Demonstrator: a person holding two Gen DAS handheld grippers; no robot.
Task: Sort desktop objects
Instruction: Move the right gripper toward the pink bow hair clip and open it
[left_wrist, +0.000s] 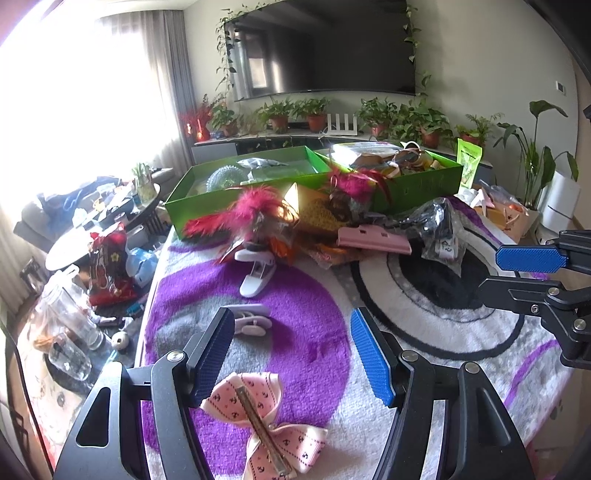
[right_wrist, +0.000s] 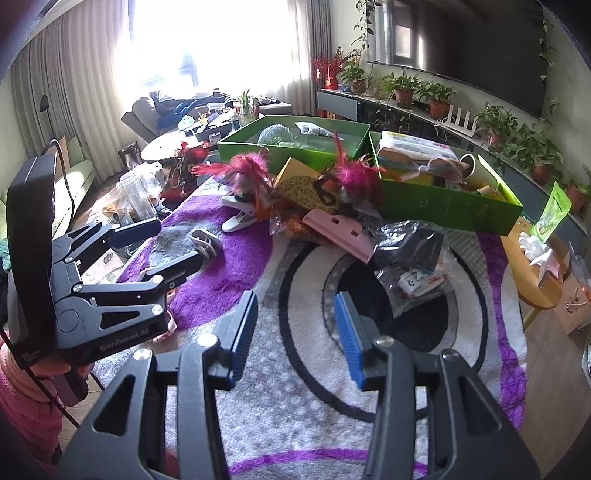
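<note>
My left gripper (left_wrist: 291, 332) is open above a purple and white rug (left_wrist: 303, 302). A pink ribbon bow hair clip (left_wrist: 258, 421) lies on the rug below its fingers, by the left one. My right gripper (right_wrist: 295, 314) is open and empty over the rug's black rings. Further off lie small white clips (left_wrist: 251, 321), a white clamp clip (left_wrist: 256, 277), pink feather pieces (left_wrist: 255, 210), a pink flat clip (left_wrist: 373, 240) and a black plastic bag (left_wrist: 439, 229). Two green boxes (left_wrist: 207, 199) (right_wrist: 443, 210) stand at the back with items inside.
A glass side table (left_wrist: 66, 332) with jars and a red pouch (left_wrist: 109, 269) stands left of the rug. A wooden stool (right_wrist: 532, 266) with white items stands to the right. Potted plants (left_wrist: 406, 122) and a TV line the far wall.
</note>
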